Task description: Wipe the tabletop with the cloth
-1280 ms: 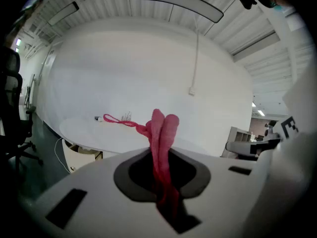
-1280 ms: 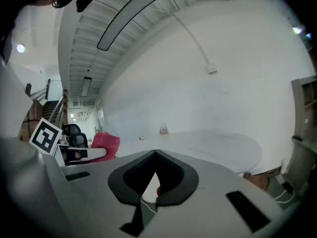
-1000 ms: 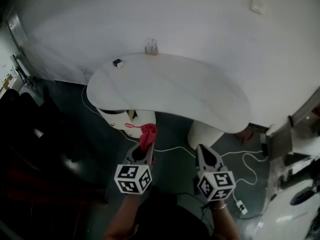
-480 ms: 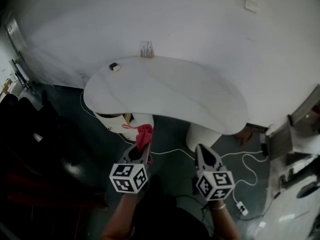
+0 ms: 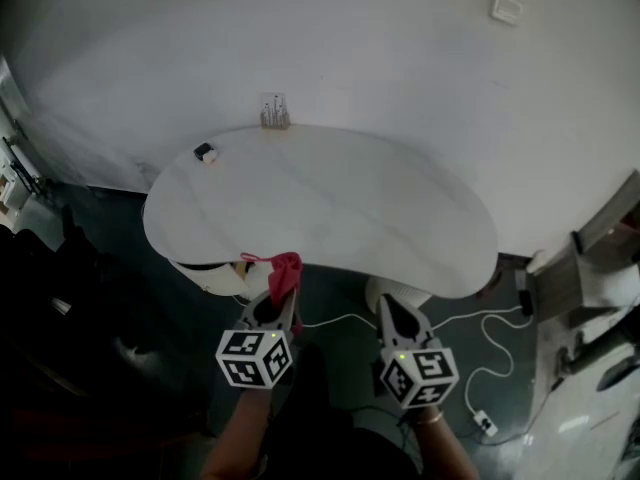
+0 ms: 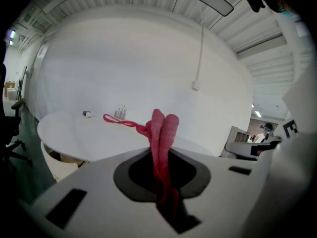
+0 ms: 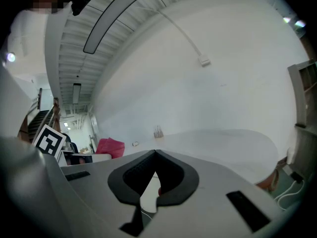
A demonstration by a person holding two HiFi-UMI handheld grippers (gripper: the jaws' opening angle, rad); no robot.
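"What had changed since a moment before?"

"The white counter (image 5: 340, 203) sat lower and nearer in the head view, so both tongs had come closer to it. The red cloth (image 5: 284, 271) had been out over the dark floor (image 5: 120, 268) before. Now it showed right at the counter's near edge."

"Who held the cloth?"

"The left tongs (image 5: 283, 303) did. They were shut tight on it. The cloth stuck up out of them in a bunch, and one thin red string trailed off to the left."

"Did the cloth touch the counter?"

"I couldn't tell. In the left gripper view the counter top lay further off, behind the cloth."

"And the other one?"

"The right tongs (image 5: 392, 308) were beside the left ones, a bit apart. Their tips were pressed together with nothing in them."

"Was anything on the counter?"

"Yes. A small dark thing (image 5: 205, 152) lay near the far left edge. A little clear holder (image 5: 272, 115) stood at the back by the wall (image 5: 350, 48). A white cord (image 5: 335, 318) lay on the floor by the tongs."
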